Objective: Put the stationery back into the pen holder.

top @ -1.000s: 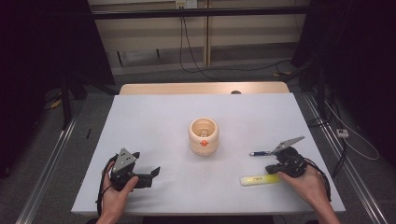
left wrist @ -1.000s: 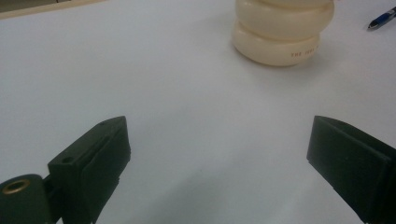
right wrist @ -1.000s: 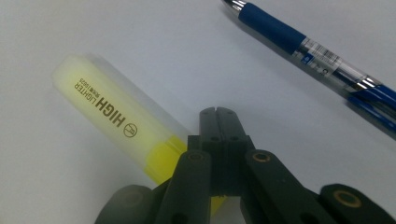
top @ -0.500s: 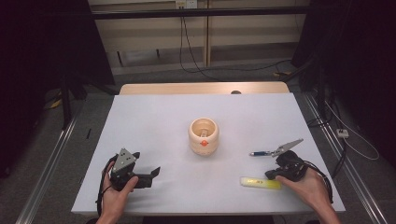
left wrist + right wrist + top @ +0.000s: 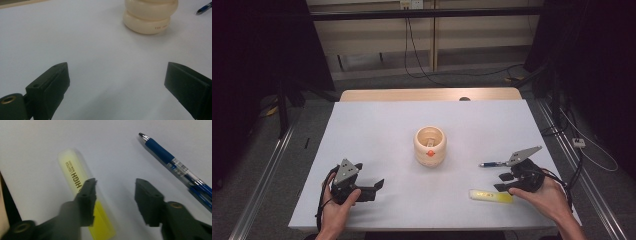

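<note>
My right hand-held gripper [image 5: 115, 192] has just been opening and grips nothing; its jaws hang over the yellow highlighter [image 5: 82, 202], which lies near the surface's [image 5: 377, 130] front right corner beside the blue pen [image 5: 175, 167]. Picking up remains. My left hand-held gripper [image 5: 116, 82] rests open and empty.
</note>
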